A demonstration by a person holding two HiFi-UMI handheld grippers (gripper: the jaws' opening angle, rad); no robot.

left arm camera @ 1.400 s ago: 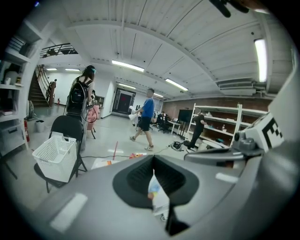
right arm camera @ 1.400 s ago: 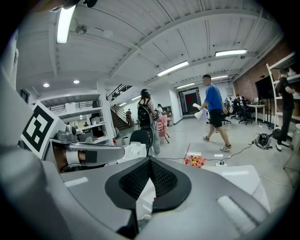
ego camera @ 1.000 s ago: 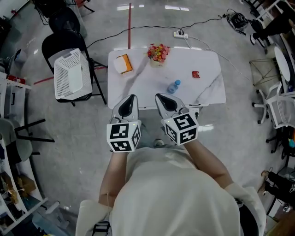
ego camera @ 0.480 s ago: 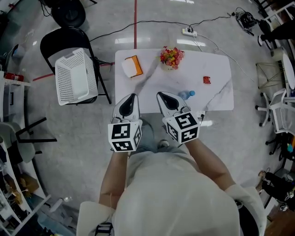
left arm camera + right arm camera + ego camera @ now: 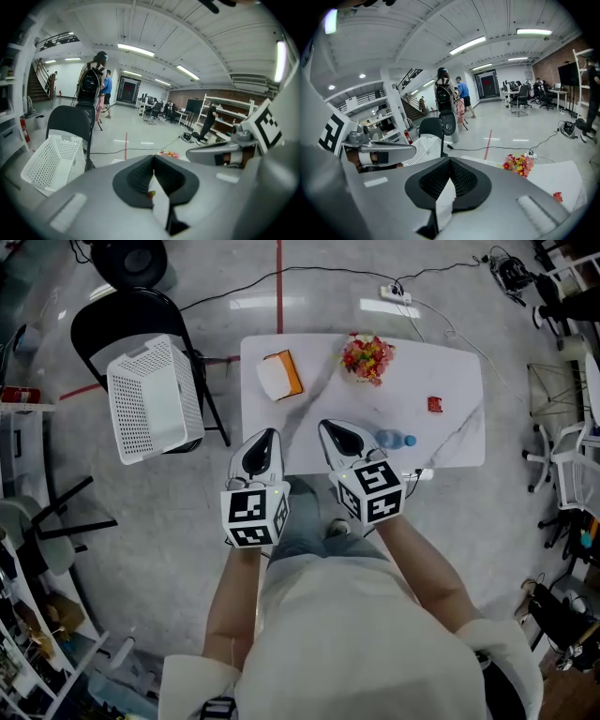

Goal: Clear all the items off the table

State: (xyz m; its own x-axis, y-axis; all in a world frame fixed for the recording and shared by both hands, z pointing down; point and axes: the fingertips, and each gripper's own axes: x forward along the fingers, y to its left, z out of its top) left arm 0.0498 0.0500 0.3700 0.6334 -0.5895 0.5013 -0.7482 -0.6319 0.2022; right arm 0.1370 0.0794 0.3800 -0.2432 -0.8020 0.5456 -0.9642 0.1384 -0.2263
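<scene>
Looking down, the head view shows a smooth white table [image 5: 450,362] with an orange block [image 5: 279,376], flowers [image 5: 367,357], a clear bottle [image 5: 394,439] lying down and a tiny red thing [image 5: 435,405], maybe a wrapper. A holey white basket [image 5: 155,399] sits on a black chair [image 5: 131,315] beside it. The left gripper view shows the left gripper [image 5: 153,161] with jaws pressed together, holding nothing. The right gripper view shows the right gripper [image 5: 450,161] just the same.

White marble-look rectangular bench [image 5: 323,407] carries four things, well apart: orange-and-white box [image 5: 279,376] far left, red-and-yellow flower bunch [image 5: 367,357], small red packet [image 5: 435,405] — and a clear plastic bottle [image 5: 390,439] lying near the front edge.
</scene>
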